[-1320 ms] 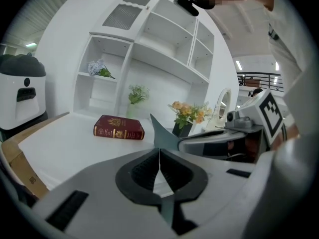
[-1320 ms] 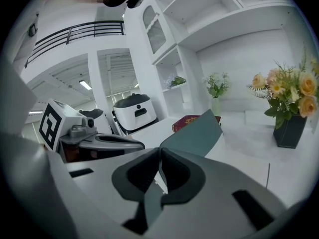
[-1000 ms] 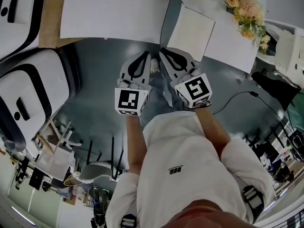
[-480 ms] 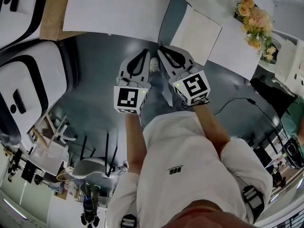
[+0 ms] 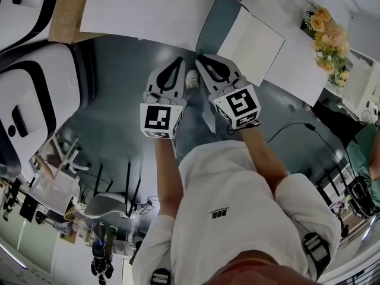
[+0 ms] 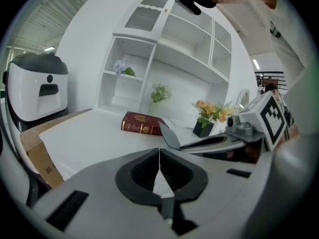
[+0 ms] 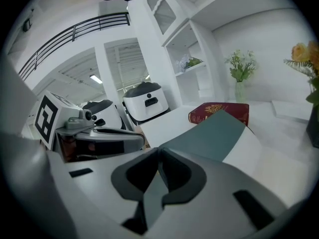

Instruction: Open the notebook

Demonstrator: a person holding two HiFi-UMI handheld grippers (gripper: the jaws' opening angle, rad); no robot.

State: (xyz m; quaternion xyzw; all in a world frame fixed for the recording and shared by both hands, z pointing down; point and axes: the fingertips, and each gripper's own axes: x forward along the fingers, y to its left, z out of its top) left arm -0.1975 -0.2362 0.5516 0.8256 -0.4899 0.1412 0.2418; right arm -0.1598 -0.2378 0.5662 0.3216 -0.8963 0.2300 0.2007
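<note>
the right gripper (image 7: 158, 149) has its jaws pressed together, pinching the near corner of the grey-blue cover (image 7: 214, 133) of a thin, white-paged notebook (image 5: 255, 40). the notebook lies open directly ahead of this gripper's tips, at the near edge of the white table (image 5: 142, 10). its cover is lifted at a slant rather than lying flat, and the bare white page lies flat to the right of the tips. the notebook's long axis and spine run away from the tips, angled a little to the right, pointing toward a dark red hardcover book with gold print (image 6: 142, 123) lying farther ahead on the table. the left gripper (image 6: 159, 151) sits just beside the right gripper, on its left. its jaws are closed tip to tip with nothing between them, and they point at the table edge to the left of the cover. a bunch of orange and yellow flowers in a dark pot (image 6: 212, 114) stands ahead and to the right of both grippers. a white and black rounded appliance (image 6: 35, 91) and a brown cardboard box (image 5: 68, 16) are well off to the left.
</note>
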